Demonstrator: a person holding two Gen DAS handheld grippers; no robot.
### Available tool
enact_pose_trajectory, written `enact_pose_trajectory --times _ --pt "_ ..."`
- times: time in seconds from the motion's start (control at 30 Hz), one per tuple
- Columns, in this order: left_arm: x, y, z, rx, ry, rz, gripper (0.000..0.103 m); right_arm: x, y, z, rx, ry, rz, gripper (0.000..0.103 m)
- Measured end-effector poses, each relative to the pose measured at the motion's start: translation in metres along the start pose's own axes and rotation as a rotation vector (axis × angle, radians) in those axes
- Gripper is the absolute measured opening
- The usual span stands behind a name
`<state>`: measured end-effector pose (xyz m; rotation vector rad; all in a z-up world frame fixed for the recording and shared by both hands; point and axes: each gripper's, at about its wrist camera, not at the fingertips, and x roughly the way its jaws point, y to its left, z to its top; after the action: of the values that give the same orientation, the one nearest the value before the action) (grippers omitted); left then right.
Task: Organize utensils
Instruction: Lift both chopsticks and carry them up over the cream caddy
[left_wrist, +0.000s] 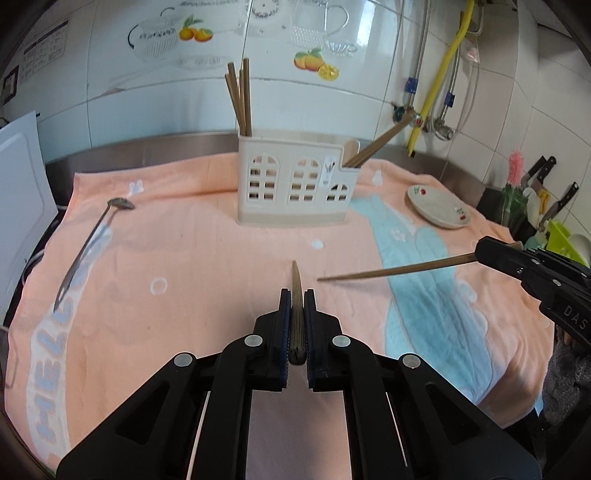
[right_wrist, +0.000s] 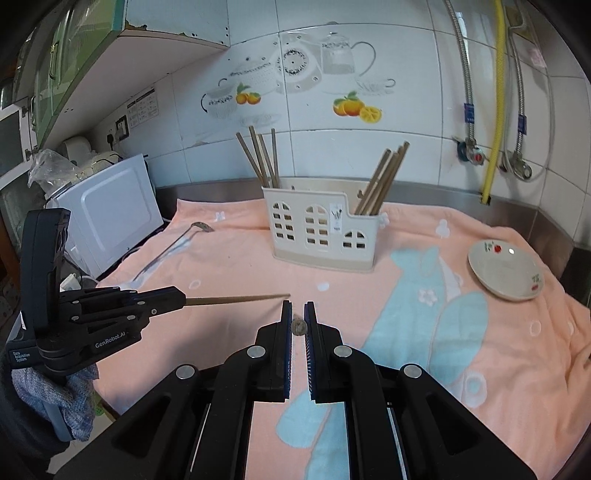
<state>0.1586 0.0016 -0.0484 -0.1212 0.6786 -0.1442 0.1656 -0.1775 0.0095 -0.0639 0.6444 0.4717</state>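
1. Surface (right_wrist: 461, 210): steel, almost wholly covered by a peach towel (left_wrist: 207, 258) with a pale blue figure; its near edge is cut off by both hand-held grippers.
2. White appliance (right_wrist: 110, 218): stands at the towel's left edge, only partly in frame.
3. Cream utensil caddy (left_wrist: 295, 181): upright on the towel near the wall, with arched cut-outs. One group of chopsticks (left_wrist: 242, 99) stands in its left compartment, a second group (left_wrist: 380, 142) leans out of the right; the middle compartment's contents cannot be made out.
4. Left hand-held gripper (left_wrist: 297, 301): pinching a single chopstick (left_wrist: 296, 291) lengthwise, tip forward above the towel (the butt end is blurred).
5. Right hand-held gripper (right_wrist: 298, 314): pinching another chopstick (left_wrist: 395, 271), seen end-on from its own camera, so only a dark stub shows between the jaws.
6. Small plate (right_wrist: 506, 273): on the towel, right of the caddy.
7. Metal spoon (left_wrist: 88, 243): on the towel's left side, well apart from the caddy.
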Motion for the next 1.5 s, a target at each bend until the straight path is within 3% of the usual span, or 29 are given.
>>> enact_pose_trajectory --times 0.3,0.77,1.03,1.5 --pt "0.003 -0.003 0.032 0.050 -0.023 -0.055 0.006 0.015 -0.004 0.034 -0.006 0.033 0.037 0.006" --pt "0.016 -0.008 0.114 0.144 -0.036 -0.057 0.006 0.023 -0.018 0.132 -0.073 0.025 0.014 0.006" --pt "0.008 -0.009 0.166 0.145 -0.105 -0.054 0.006 0.014 -0.035 0.172 -0.086 0.007 -0.025 0.006" --pt "-0.004 -0.008 0.257 0.137 -0.246 -0.008 0.006 0.018 -0.063 0.211 -0.049 -0.020 -0.050 0.006"
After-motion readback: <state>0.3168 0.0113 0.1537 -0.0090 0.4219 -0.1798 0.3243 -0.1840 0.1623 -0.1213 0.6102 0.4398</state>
